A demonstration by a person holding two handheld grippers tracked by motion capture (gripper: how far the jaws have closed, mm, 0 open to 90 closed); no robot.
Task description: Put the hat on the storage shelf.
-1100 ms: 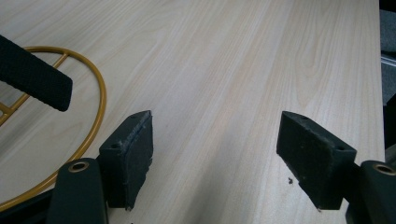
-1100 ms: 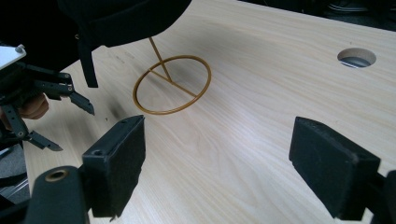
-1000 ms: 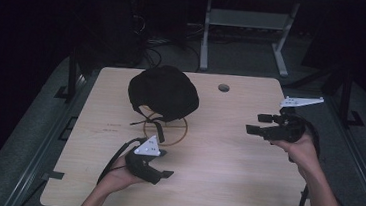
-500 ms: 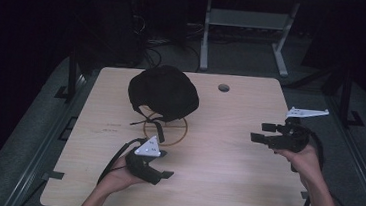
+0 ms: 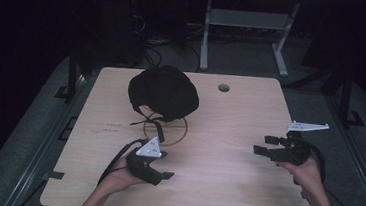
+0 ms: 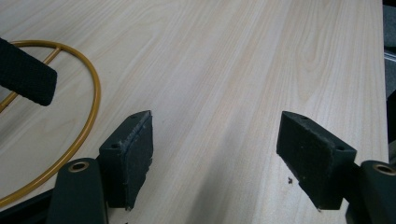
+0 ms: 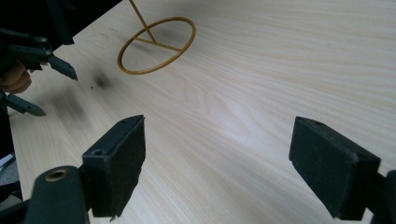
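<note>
A black cap (image 5: 164, 91) rests on a gold wire stand whose ring base (image 5: 167, 129) lies flat on the wooden table (image 5: 235, 112); a black strap (image 5: 158, 127) hangs from the cap over the ring. My left gripper (image 5: 165, 164) sits just in front of the ring, open and holding nothing. In the left gripper view its jaws (image 6: 215, 154) frame bare wood, with the ring (image 6: 91, 100) and strap end (image 6: 25, 77) at the left. My right gripper (image 5: 263, 144) hovers open at the table's right side. In the right gripper view (image 7: 217, 158) the ring (image 7: 156, 44) lies ahead.
A round cable hole (image 5: 224, 87) sits near the table's far edge. Behind the table stand a white metal frame (image 5: 245, 23) and cables on a dark floor. The left gripper (image 7: 42, 60) and a hand appear at the left of the right gripper view.
My right gripper has moved toward the near edge of the table and slightly lower. The left gripper, cap and stand have stayed where they were.
</note>
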